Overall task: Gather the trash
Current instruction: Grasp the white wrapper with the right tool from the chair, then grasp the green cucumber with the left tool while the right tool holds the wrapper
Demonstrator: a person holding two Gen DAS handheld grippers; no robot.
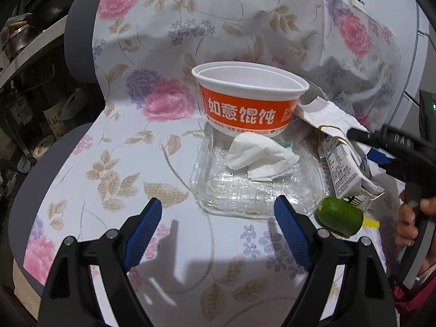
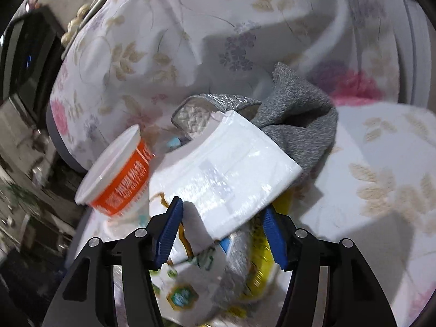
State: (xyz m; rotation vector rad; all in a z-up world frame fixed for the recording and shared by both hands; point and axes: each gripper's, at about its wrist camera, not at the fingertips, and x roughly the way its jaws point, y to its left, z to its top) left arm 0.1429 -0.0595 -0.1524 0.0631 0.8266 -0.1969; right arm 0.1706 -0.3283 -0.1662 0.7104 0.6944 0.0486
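Trash pile on a chair draped with a flowered cloth (image 1: 169,163). Landmark: the orange bowl (image 1: 249,100), which stands upright on the seat. In front of it lies a clear plastic tray (image 1: 231,193) with a crumpled tissue (image 1: 259,155) on it; to the bowl's right lie a white bag (image 1: 321,114) and a printed carton (image 1: 346,169), and further right and nearer the camera, a green lime (image 1: 339,216).

The left gripper (image 1: 218,231) hangs in front of the tray, jaws wide and empty. The right gripper (image 2: 222,234) reaches into the heap right of the bowl, jaws partly apart with the white bag's lower edge between them; whether the pads press on it cannot be told.

Risks, as judged: the bag is thin and overlaps the carton, so a pinch may lift only a corner and drag neighbours off the seat. The lime may roll. The light bowl may tip if the heap shifts against it.

View differences: only the right wrist view shows a grey cloth (image 2: 299,125) behind the bag and a yellow wrapper (image 2: 261,261) beneath it. Only the left wrist view shows the tray, tissue, lime and the person's hand (image 1: 411,218) on the right gripper's handle.
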